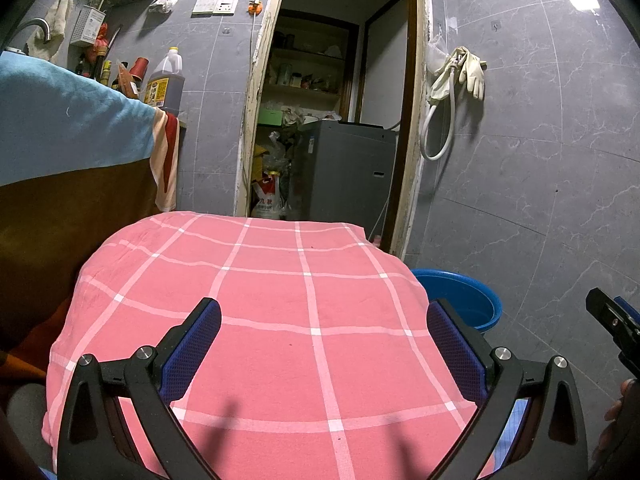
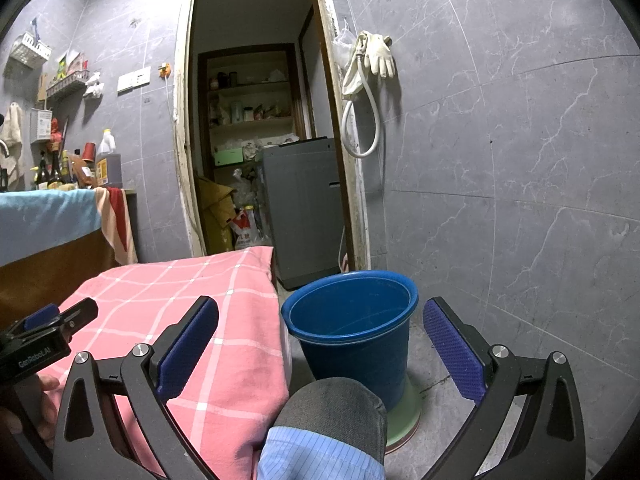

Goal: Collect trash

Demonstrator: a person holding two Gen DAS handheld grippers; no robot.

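Observation:
A blue plastic bucket (image 2: 352,328) stands on the grey floor to the right of a table covered with a pink checked cloth (image 1: 280,320); its rim also shows in the left wrist view (image 1: 464,296). The bucket looks empty inside. No loose trash shows on the cloth. My left gripper (image 1: 324,320) is open and empty above the cloth. My right gripper (image 2: 320,320) is open and empty, with the bucket between its fingers and beyond them. The left gripper's tip shows at the left of the right wrist view (image 2: 60,320).
A knee in grey trousers (image 2: 332,412) is just below the bucket. A doorway (image 2: 256,120) leads to a storeroom with a grey washing machine (image 2: 304,208), shelves and bags. A counter with bottles (image 1: 164,80) stands at the left. Gloves and a hose (image 2: 372,72) hang on the tiled wall.

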